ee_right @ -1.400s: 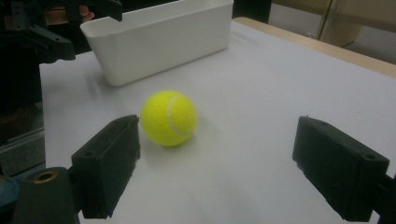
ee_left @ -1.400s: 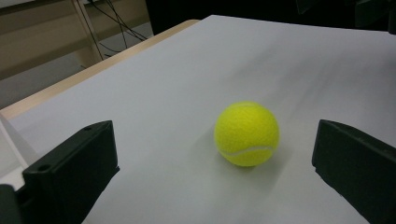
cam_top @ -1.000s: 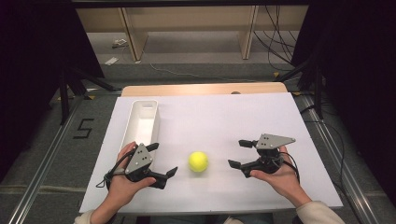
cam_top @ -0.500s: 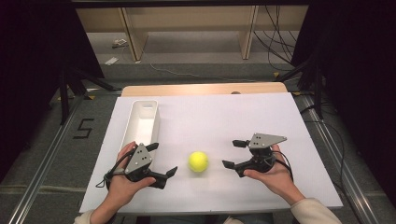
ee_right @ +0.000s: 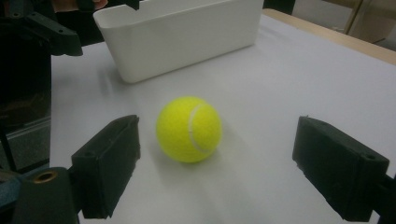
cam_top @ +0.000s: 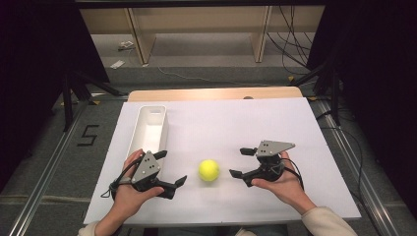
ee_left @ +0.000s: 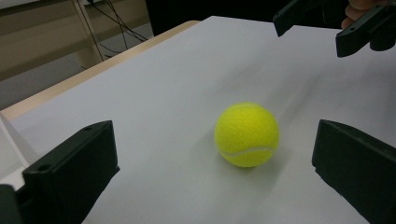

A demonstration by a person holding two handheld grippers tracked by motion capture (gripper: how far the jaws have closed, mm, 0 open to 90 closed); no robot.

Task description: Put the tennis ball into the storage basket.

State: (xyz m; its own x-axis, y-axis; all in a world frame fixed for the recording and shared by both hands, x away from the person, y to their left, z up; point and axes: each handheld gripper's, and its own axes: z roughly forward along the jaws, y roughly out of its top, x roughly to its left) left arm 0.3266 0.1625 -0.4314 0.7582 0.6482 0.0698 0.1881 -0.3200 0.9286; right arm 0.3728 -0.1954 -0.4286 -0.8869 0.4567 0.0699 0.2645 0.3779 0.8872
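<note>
A yellow tennis ball (cam_top: 209, 170) rests on the white table sheet (cam_top: 226, 123) near its front edge. My left gripper (cam_top: 172, 168) is open just left of the ball, jaws pointing at it. My right gripper (cam_top: 239, 162) is open a short way right of the ball, also facing it. In the left gripper view the ball (ee_left: 246, 134) lies ahead of the wide-apart jaws of my left gripper (ee_left: 215, 177), with the other gripper (ee_left: 327, 25) beyond. The right gripper view has the ball (ee_right: 188, 129) just ahead of my right gripper (ee_right: 224, 168), untouched.
A long white bin (cam_top: 146, 129) stands empty at the left of the sheet, behind my left hand; it also stands behind the ball as the bin (ee_right: 177, 32). A wooden table edge (cam_top: 216, 93) runs along the back. Dark stands and floor cables surround the table.
My right gripper has slid left toward the ball. The left gripper and the ball have stayed put.
</note>
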